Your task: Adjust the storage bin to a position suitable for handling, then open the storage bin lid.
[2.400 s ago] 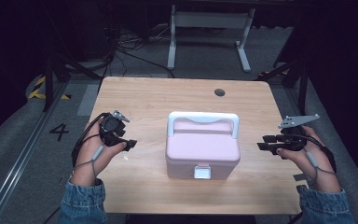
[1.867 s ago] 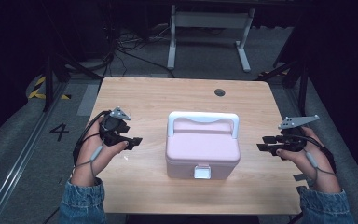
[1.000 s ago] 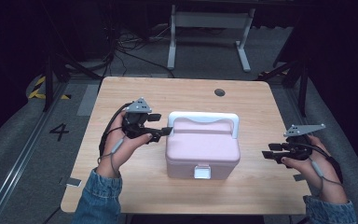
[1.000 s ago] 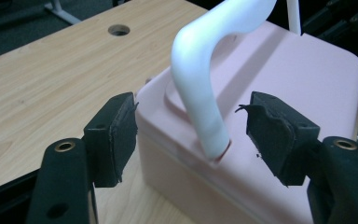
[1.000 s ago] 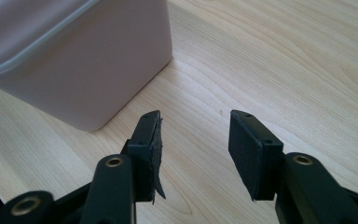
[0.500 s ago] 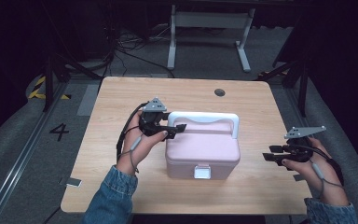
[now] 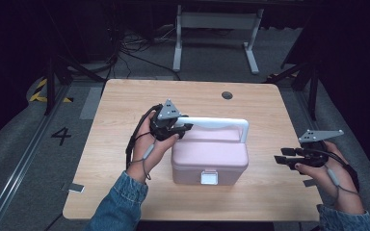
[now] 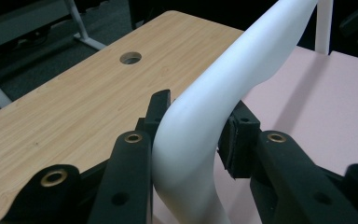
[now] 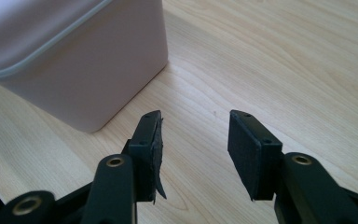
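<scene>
The left tongs [image 7: 182, 128] pinch the left corner of the white handle [image 7: 217, 123], which hides the gap between the jaws in the left gripper view. The pink box [image 7: 209, 156] sits mid-desk [image 7: 115, 159], its far side cut off there. The right tongs [image 7: 283, 160] hang spread, apart from the box's right side.
</scene>
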`<state>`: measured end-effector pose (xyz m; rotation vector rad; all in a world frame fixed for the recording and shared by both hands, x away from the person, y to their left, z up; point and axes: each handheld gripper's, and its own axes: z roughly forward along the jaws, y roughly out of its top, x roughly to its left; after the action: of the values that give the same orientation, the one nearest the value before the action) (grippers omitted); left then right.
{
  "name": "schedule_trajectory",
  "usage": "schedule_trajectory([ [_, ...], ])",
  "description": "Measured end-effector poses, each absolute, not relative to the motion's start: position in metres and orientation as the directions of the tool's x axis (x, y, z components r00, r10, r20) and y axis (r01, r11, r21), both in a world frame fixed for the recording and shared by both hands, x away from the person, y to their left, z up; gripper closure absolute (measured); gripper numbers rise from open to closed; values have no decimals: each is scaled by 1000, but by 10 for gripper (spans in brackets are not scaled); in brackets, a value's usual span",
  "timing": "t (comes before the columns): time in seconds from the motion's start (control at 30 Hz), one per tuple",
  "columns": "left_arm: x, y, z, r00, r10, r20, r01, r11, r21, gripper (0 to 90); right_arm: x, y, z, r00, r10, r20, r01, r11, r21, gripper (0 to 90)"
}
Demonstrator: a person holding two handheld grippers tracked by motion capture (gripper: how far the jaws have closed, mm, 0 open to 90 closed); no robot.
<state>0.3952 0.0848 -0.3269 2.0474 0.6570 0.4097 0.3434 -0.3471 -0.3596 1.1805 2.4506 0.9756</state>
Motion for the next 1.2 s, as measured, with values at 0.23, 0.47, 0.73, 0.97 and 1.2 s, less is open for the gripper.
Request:
schedule_trajectory([
  [0.23, 395, 84, -321, 808, 589, 24, 300, -446, 843, 684, 342, -352, -355, -638, 768, 53, 584, 438, 683, 560],
  [0.47, 397, 83, -311, 807, 590, 28, 300, -450, 841, 680, 341, -357, -352, -635, 771, 55, 578, 426, 696, 562],
  [0.73, 404, 85, -303, 817, 577, 15, 299, -446, 844, 682, 341, -357, -350, -647, 759, 73, 570, 417, 708, 566],
  [0.97, 414, 86, -293, 817, 576, 14, 301, -447, 843, 682, 340, -353, -348, -669, 737, 98, 553, 405, 728, 585],
  [1.2, 421, 89, -293, 817, 576, -12, 315, -429, 847, 682, 340, -346, -343, -686, 719, 115, 528, 382, 759, 615],
])
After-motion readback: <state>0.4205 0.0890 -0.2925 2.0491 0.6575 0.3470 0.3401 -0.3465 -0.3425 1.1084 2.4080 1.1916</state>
